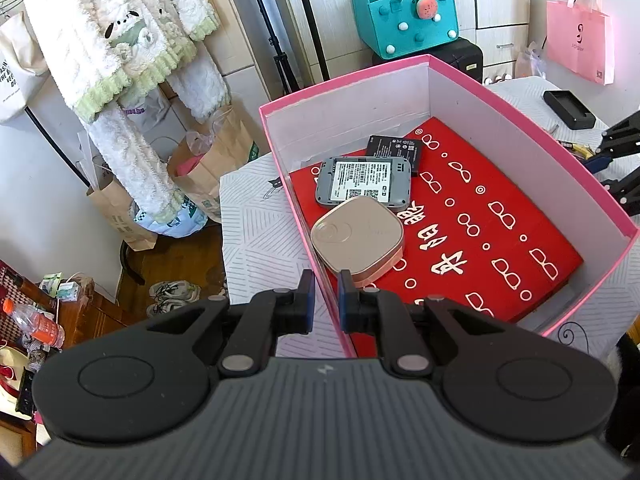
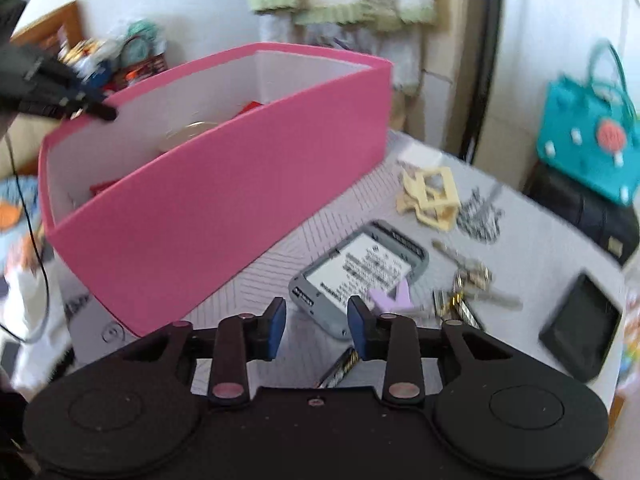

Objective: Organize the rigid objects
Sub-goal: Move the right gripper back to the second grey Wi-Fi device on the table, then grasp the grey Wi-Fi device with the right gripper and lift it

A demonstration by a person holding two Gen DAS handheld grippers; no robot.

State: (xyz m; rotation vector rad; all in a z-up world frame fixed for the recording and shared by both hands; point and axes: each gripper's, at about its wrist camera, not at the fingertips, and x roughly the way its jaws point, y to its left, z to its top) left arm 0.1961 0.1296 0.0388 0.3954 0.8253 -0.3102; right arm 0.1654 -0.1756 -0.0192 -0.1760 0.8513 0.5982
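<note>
Already the pink box (image 1: 472, 92) holds three things in the left wrist view: a gold case (image 1: 357, 238), a grey device (image 1: 363, 180) behind it and a black battery (image 1: 396, 151) beyond. The left gripper (image 1: 326, 294) hovers at the box's near wall, jaws slightly apart, empty.

Right wrist view, blurred: outside the box lie another grey device (image 2: 360, 270), a cream clip (image 2: 430, 196), keys (image 2: 470, 280) and a black wallet (image 2: 580, 330). The right gripper (image 2: 317, 330) hangs open, empty, near that device. Roughly half looks left.

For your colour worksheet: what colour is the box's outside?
Pink box, white inside; right wrist view shows it best.
</note>
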